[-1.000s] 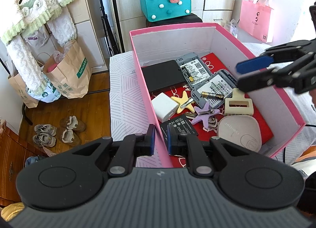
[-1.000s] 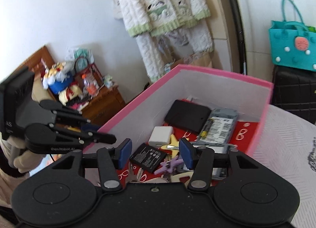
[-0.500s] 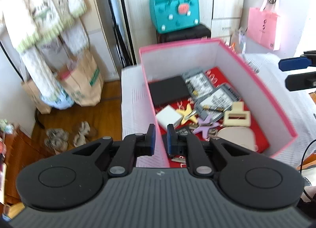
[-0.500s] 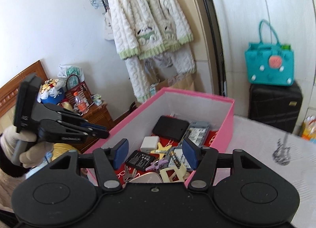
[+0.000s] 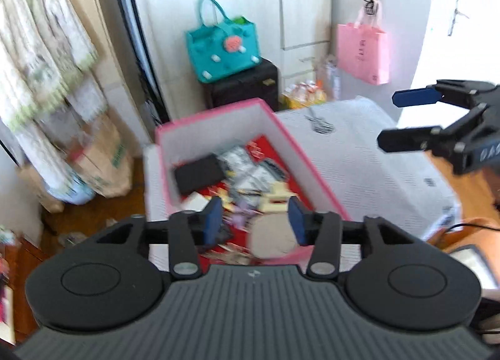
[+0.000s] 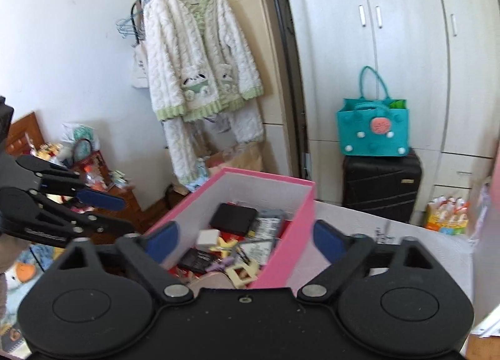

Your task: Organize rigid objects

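A pink box (image 5: 290, 138) (image 6: 300, 204) with white inner walls stands on a white table (image 5: 368, 157). It holds several small things: a black slab (image 5: 200, 172) (image 6: 232, 216), a white charger (image 6: 207, 237), phone batteries, a purple star clip and a cream hair clip (image 6: 242, 269). My left gripper (image 5: 254, 219) hovers above the box's near end, its jaws opening, nothing between them. My right gripper (image 6: 245, 235) hangs over the box's right side, jaws opening wide and empty. Each gripper shows in the other's view: the right gripper (image 5: 403, 119), the left gripper (image 6: 118, 213).
A teal bag (image 5: 223, 47) sits on a black suitcase (image 6: 381, 182) behind the table. A pink bag (image 5: 364, 52) hangs on the wall. A fluffy coat (image 6: 200, 79) hangs on a rack at the left. Paper bags (image 5: 103, 160) stand on the wood floor.
Both grippers have risen and drawn back from the box, which now looks smaller. The left jaws went from shut to apart, and the right jaws spread wider.
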Motion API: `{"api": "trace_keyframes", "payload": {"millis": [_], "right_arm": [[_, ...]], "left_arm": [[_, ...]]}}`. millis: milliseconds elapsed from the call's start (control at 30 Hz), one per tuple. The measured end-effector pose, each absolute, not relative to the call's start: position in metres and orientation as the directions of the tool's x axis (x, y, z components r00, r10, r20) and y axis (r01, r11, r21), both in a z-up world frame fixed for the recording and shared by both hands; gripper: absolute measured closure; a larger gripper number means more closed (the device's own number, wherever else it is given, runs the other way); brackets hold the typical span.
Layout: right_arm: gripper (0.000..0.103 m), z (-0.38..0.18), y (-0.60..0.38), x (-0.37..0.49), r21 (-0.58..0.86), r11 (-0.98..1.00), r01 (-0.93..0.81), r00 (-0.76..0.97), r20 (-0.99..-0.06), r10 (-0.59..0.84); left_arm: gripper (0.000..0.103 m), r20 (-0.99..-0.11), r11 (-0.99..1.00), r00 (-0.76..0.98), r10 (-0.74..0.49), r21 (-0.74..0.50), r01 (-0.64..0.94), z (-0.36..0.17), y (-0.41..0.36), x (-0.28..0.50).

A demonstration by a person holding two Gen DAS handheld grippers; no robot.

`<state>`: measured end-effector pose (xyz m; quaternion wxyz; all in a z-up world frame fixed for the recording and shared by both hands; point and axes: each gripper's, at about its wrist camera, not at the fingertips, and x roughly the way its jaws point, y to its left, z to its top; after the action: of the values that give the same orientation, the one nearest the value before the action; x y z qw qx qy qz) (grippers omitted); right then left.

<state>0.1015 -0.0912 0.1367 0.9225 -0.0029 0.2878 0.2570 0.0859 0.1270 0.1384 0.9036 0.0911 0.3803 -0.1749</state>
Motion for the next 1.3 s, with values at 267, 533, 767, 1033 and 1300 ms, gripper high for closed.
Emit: {"api": "trace_keyframes", "payload": {"millis": [267, 533, 767, 1033, 1300], "right_arm": [[0.000, 0.138, -0.120, 0.077, 0.104, 0.949, -0.297, 0.736, -0.608, 0.297], [0.000, 0.121, -0.150, 0.051, 0.182, 0.957, -0.228, 0.797, -0.529, 0.291], [0.000, 0.100, -0.144, 0.028, 0.150, 0.973, -0.176, 0.828, -0.511, 0.229], [0.000, 0.084, -0.135, 0.006, 0.092, 0.988, -0.125, 0.844, -0.513, 0.155], [0.000, 0.080, -0.130, -0.010, 0.067, 0.995, -0.076, 0.873, -0.478, 0.099]], "left_arm": [[0.006, -0.695, 0.939, 0.687, -0.212, 0.051, 0.341, 0.134, 0.107, 0.081], [0.001, -0.675, 0.968, 0.712, -0.191, -0.008, 0.252, 0.096, 0.088, 0.056], [0.001, -0.586, 0.992, 0.809, -0.036, 0.074, 0.098, 0.083, 0.077, 0.027], [0.001, -0.585, 0.997, 0.810, 0.034, 0.078, 0.014, 0.071, 0.077, 0.019], [0.001, -0.618, 0.997, 0.785, 0.034, 0.079, 0.019, 0.054, 0.068, 0.018]]}}
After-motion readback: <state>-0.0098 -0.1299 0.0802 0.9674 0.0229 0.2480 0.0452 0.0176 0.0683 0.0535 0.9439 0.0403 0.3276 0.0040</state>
